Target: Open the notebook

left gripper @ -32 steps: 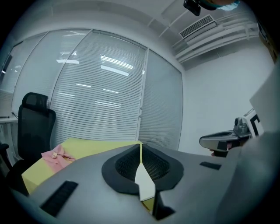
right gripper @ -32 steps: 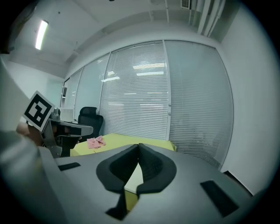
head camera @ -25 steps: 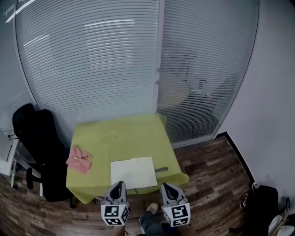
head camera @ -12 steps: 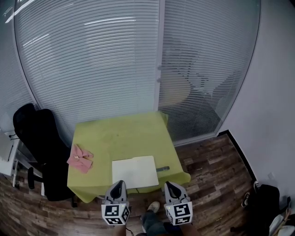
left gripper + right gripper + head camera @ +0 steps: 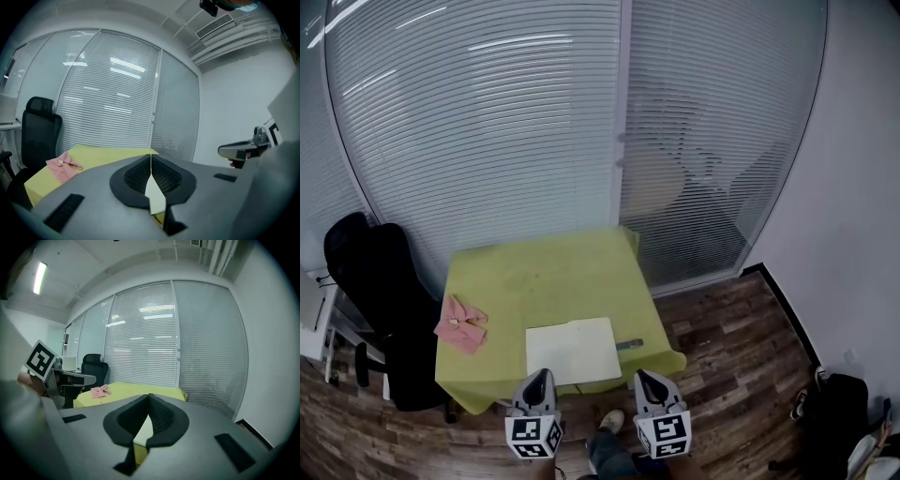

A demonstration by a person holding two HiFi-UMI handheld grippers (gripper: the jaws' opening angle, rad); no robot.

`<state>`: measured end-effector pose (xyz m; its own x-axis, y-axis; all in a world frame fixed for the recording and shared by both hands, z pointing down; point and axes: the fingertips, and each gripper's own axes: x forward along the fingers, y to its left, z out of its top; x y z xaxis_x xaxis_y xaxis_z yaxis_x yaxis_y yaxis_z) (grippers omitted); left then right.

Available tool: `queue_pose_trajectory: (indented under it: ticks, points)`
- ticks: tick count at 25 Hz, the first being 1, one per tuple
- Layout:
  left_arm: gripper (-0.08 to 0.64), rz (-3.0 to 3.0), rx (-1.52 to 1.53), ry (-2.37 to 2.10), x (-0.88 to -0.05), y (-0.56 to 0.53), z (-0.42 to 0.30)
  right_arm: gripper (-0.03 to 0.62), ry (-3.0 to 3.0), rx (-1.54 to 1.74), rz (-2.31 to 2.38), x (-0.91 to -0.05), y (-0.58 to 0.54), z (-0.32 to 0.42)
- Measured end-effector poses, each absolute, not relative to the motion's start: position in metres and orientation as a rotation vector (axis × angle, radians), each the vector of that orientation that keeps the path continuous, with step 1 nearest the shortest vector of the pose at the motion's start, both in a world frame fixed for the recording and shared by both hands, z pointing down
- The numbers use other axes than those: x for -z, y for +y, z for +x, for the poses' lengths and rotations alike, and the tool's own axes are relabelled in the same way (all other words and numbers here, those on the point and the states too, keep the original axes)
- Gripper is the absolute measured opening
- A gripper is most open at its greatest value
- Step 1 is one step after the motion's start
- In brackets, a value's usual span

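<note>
Together, left tongs (image 5: 540,375) and right tongs (image 5: 644,377) (both clenched, empty) hover almost level just short of the notebook (image 5: 572,349).

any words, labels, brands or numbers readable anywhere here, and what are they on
No readable text in any view.
Left gripper and right gripper: only black-and-white square marker patterns, no letters or digits.
Notebook: plain white, no print visible.
</note>
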<state>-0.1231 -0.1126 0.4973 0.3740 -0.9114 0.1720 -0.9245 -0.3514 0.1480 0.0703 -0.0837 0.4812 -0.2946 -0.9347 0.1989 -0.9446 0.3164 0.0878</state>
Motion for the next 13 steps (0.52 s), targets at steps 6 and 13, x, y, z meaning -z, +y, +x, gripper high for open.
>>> queue_pose_trajectory:
  ticks: [6, 13]
  points:
    - [0.028, 2.401, -0.092, -1.652, -0.5009, -0.1128, -0.1269, 0.012, -2.376, -0.072, 1.703, -0.4843, -0.0836, 0.0672]
    - [0.028, 2.395, -0.087, -1.654, -0.5033, -0.1168, -0.1295, 0.012, -2.372, -0.085, 1.702, -0.4873, -0.0873, 0.0675]
